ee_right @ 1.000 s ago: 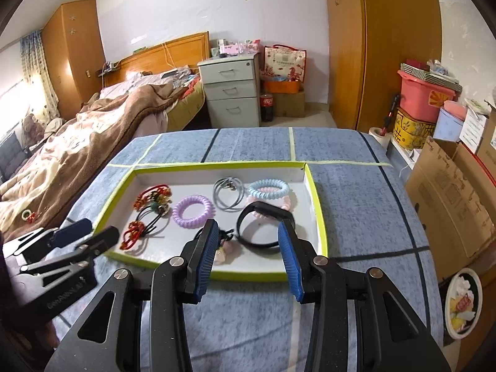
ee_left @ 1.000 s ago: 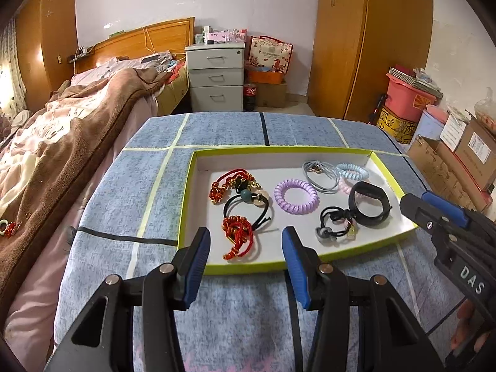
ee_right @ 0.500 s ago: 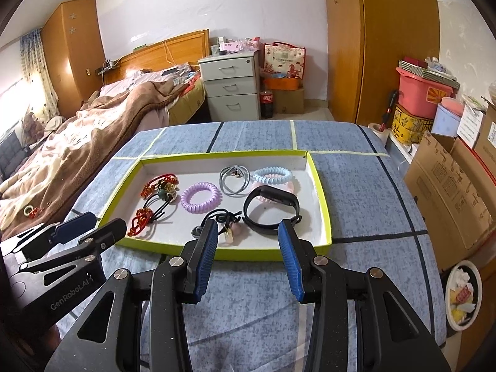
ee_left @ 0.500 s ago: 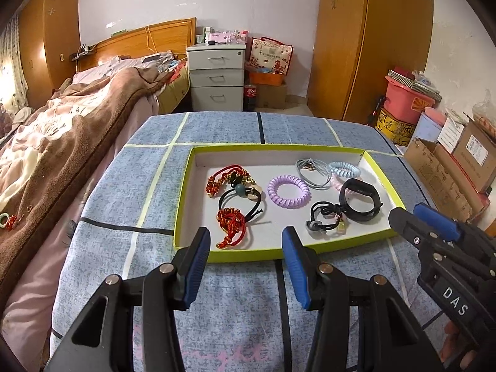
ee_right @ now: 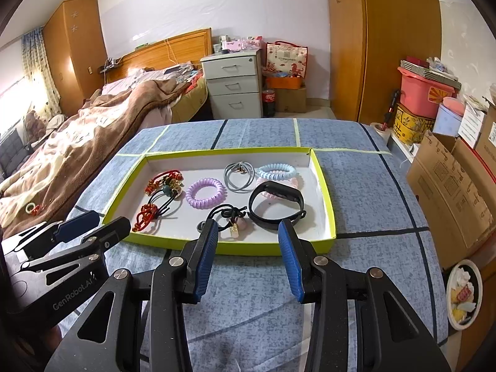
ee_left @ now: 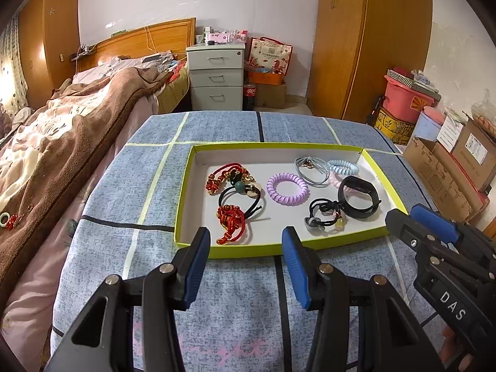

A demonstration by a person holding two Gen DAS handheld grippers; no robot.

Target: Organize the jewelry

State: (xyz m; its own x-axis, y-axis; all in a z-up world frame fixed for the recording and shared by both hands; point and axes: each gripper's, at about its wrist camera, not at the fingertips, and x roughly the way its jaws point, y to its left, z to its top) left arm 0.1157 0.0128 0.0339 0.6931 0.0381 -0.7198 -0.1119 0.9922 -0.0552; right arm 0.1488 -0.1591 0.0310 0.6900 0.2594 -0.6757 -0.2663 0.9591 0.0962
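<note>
A blue cloth [ee_left: 235,294] covers the table. On it sits a green tray [ee_left: 183,198] with the jewelry inside. The left gripper [ee_left: 245,241] and the right gripper [ee_right: 246,232] hang near the tray's near edge, both wide open and holding nothing. In the tray, a black band [ee_right: 276,207] lies on the right, a purple coil ring [ee_left: 287,188] in the middle, and red cords [ee_left: 231,223] on the left.

Matt cardboard tray [ee_left: 183,217], woven tablecloth [ee_left: 241,303]

bed [ee_left: 77,130], grey drawers [ee_left: 216,77], wardrobe [ee_left: 369,43]
</note>
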